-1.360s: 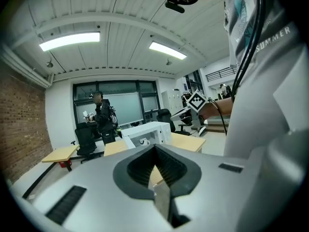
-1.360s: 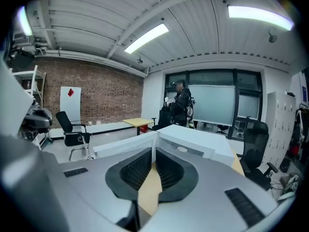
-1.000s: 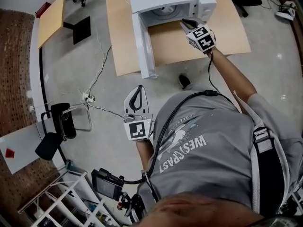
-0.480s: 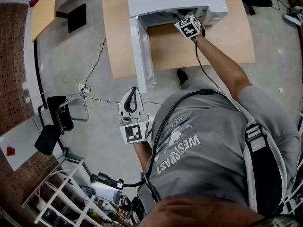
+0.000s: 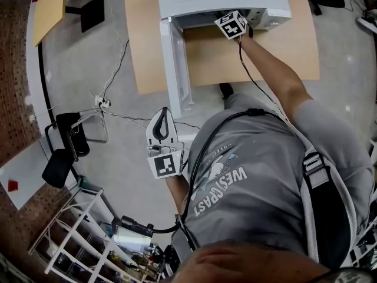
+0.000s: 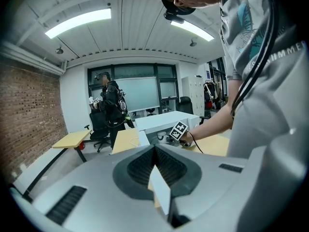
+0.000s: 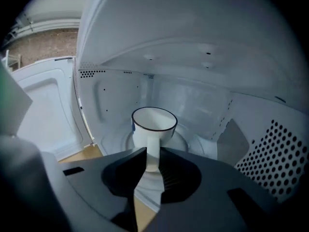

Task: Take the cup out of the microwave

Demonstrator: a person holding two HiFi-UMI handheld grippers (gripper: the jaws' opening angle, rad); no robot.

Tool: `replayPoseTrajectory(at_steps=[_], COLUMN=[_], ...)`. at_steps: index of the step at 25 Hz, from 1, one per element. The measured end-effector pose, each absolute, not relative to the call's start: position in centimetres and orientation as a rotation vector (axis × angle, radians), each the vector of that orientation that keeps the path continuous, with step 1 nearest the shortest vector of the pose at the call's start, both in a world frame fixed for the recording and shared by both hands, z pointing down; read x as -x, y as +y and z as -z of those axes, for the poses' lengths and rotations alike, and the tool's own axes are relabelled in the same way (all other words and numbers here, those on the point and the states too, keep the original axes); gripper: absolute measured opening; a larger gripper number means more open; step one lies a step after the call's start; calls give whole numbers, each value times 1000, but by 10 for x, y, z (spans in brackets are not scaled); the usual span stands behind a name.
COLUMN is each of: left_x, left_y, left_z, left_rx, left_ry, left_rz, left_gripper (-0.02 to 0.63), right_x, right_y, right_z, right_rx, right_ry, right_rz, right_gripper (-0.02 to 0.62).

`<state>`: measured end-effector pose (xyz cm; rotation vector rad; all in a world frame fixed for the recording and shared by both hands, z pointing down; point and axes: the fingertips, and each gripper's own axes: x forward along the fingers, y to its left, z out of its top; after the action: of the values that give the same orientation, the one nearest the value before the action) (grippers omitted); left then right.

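One white, dark-rimmed cup (image 7: 153, 123) stands at frame centre inside one white microwave (image 7: 193, 57). The right gripper (image 7: 152, 162) pinches its handle (image 7: 152, 151); the left gripper (image 6: 154, 148) is closed, empty.

Right claw (image 7: 152, 151) outstretched, clamped; left claw (image 6: 155, 149) closed.

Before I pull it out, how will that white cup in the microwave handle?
The cup looks rigid, probably ceramic, so likely breakable. Gripped only by its handle, it may swing or tip. It looks empty, so probably light.
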<state>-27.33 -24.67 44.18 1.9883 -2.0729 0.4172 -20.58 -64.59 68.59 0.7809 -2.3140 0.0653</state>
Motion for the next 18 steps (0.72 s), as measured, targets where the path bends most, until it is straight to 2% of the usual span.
replayPoseTrajectory(at_steps=[8, 18], left_x=[268, 268], left_y=[-237, -181], left_z=[-438, -431], left_rx=[-2003, -2045], left_ry=[-2073, -2086], left_rz=[-419, -403], left_gripper=[44, 44], right_x=[197, 173], right_y=[-628, -557], right_z=[-678, -649], right_rx=[-827, -831], right_ry=[-2402, -2428], right_rz=[-227, -232], right_gripper=[71, 71])
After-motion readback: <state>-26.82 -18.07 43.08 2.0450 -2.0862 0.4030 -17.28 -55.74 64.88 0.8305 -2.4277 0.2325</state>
